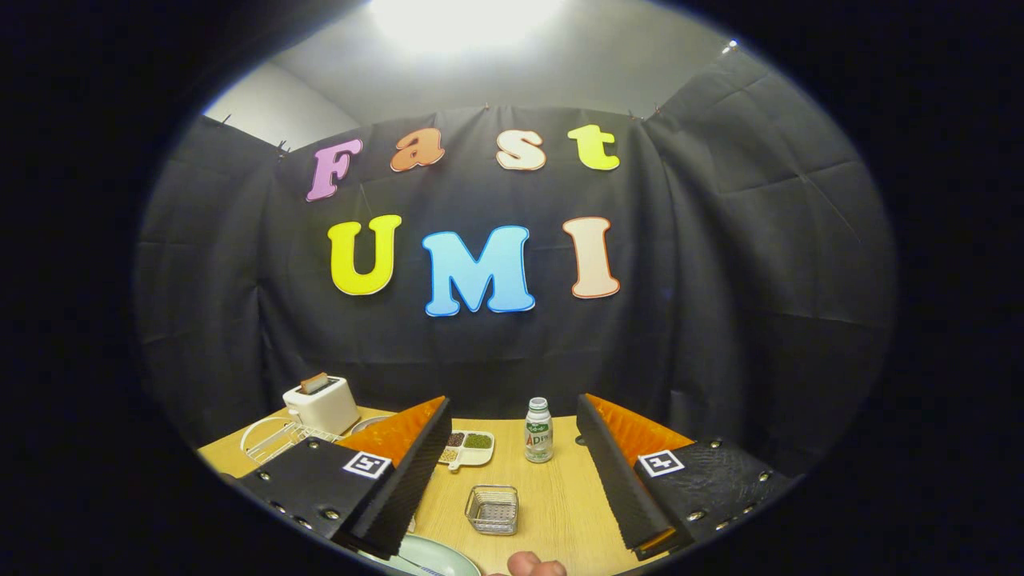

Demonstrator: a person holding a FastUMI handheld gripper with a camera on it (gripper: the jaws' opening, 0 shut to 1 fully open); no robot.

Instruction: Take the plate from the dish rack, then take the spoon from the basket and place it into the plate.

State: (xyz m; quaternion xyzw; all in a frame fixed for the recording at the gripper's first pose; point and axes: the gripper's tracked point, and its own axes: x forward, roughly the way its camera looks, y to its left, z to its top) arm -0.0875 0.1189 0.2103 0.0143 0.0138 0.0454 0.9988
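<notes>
My gripper (512,416) is open, held above the wooden table (560,512) with its fingers wide apart and nothing between them. Below and between the fingers stands a small wire basket (492,508). A pale green plate (436,554) lies flat on the table just nearer than the basket, by the left finger, partly cut off. A thin light streak lies on the plate; I cannot tell whether it is the spoon. The white wire dish rack (276,438) stands at the left, beyond the left finger.
A white toaster (322,404) with bread in it stands behind the rack. A divided dish of grains (470,446) and a small bottle (538,430) stand further back on the table. A person's fingertip (534,566) shows at the near table edge.
</notes>
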